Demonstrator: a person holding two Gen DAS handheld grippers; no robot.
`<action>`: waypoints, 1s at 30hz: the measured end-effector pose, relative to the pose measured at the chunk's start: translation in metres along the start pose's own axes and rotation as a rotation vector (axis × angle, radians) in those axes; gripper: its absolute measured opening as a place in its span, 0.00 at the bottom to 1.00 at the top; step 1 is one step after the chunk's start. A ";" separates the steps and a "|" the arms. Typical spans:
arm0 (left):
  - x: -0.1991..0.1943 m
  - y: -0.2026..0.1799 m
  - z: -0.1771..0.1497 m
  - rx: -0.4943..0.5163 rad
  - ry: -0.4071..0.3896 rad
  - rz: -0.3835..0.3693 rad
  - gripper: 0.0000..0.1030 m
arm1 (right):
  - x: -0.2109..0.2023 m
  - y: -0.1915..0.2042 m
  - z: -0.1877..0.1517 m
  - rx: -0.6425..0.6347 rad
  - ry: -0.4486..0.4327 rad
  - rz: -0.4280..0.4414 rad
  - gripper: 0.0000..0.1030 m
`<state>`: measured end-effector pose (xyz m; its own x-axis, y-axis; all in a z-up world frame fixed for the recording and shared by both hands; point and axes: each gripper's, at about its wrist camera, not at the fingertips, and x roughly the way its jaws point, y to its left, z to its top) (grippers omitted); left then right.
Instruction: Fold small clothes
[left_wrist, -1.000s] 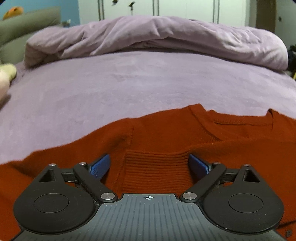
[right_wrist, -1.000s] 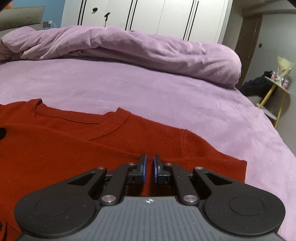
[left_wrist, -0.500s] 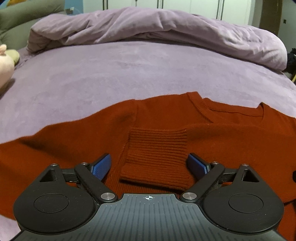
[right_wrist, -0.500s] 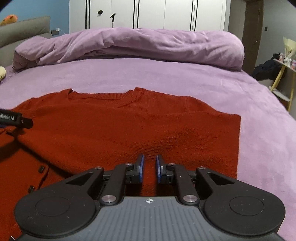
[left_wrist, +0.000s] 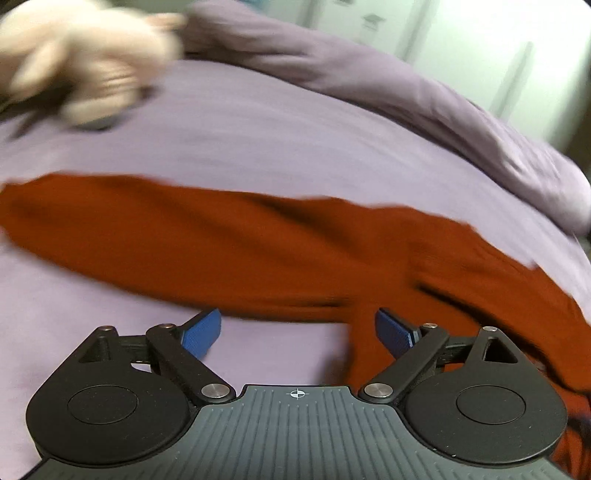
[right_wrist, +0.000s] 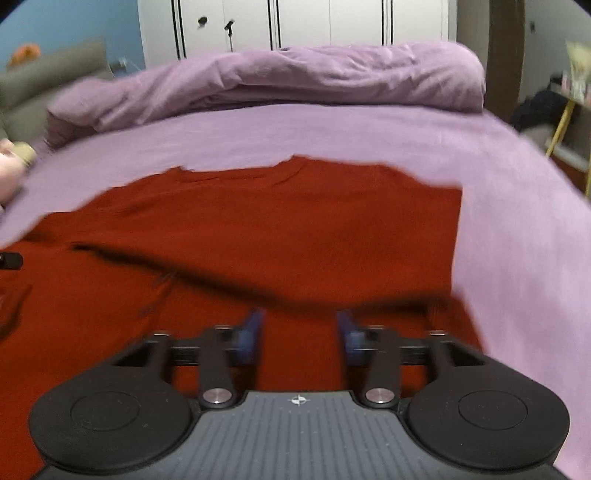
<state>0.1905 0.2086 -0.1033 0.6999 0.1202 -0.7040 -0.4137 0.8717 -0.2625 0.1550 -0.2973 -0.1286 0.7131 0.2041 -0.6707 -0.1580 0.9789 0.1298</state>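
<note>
A rust-red knit sweater (right_wrist: 258, 229) lies flat on the purple bed sheet (right_wrist: 369, 133), its right sleeve folded across the body. In the left wrist view its left sleeve (left_wrist: 184, 240) stretches out to the left over the sheet (left_wrist: 258, 140). My left gripper (left_wrist: 297, 332) is open and empty, over the sheet just below that sleeve near the armpit. My right gripper (right_wrist: 299, 332) is open and empty above the sweater's lower right part. Both views are motion-blurred.
A bunched purple duvet (right_wrist: 295, 77) lies along the far side of the bed. A pale plush toy (left_wrist: 85, 62) sits at the far left. White wardrobes (right_wrist: 314, 22) stand behind. A side table with clutter (right_wrist: 569, 92) is at the right.
My left gripper has swung left, off the folded cuff, toward the outstretched left sleeve. My right gripper has opened and let go of the sweater, pulling back a little.
</note>
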 end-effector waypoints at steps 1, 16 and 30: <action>-0.003 0.027 0.001 -0.056 -0.009 0.040 0.91 | -0.010 0.001 -0.012 0.019 0.000 0.010 0.55; 0.037 0.249 0.023 -0.947 -0.128 -0.108 0.10 | -0.036 0.019 -0.048 0.115 -0.026 -0.049 0.60; -0.039 0.048 0.069 -0.297 -0.251 -0.360 0.08 | -0.039 0.014 -0.054 0.125 -0.066 -0.031 0.61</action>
<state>0.1839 0.2783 -0.0426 0.9309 -0.0202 -0.3648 -0.2431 0.7112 -0.6596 0.0881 -0.2923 -0.1394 0.7603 0.1701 -0.6269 -0.0517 0.9779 0.2027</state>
